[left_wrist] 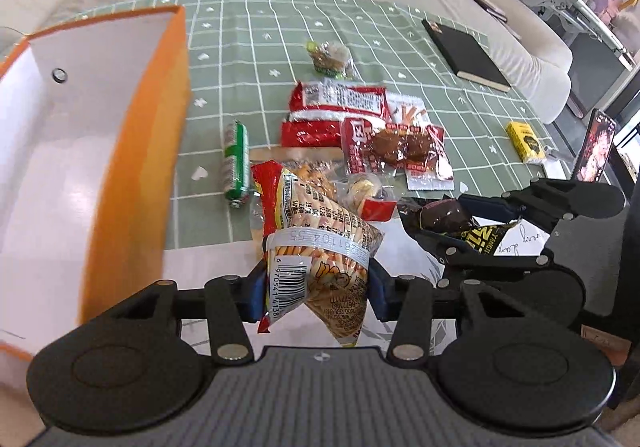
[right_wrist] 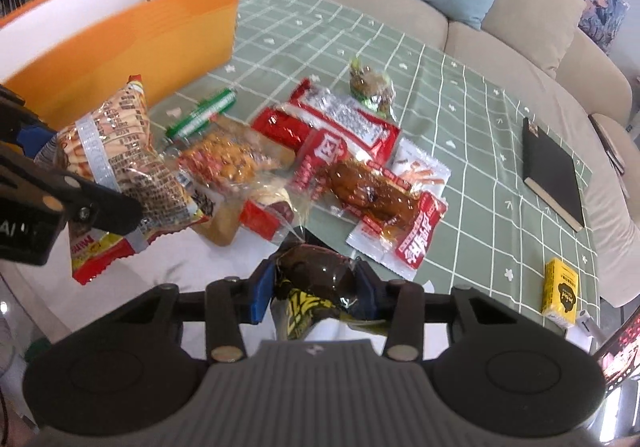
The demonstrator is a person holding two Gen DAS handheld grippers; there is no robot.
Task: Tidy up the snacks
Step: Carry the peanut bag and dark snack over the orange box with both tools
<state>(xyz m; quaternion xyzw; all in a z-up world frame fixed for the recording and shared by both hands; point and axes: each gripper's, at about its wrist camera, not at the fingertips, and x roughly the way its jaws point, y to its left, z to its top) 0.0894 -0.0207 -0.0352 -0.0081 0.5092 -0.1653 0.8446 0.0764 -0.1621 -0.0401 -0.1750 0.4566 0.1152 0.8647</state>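
Biscuit-stick bag (left_wrist: 316, 267) clamped between left hand-held gripper (left_wrist: 316, 289) pads — lifted.

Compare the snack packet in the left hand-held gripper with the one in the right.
The biscuit-stick bag is bigger and pale orange with a barcode; the dark brown packet is smaller, glossy, with yellow-black print. Both are held off the table, each clamped in a hand-held gripper: left, right.

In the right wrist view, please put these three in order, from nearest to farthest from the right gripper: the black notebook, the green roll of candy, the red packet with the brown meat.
Measured from the right gripper:
1. Red packet with the brown meat: just ahead, slightly right.
2. Green roll of candy: ahead on the left, near the orange box.
3. Black notebook: far right, at the tablecloth's edge.
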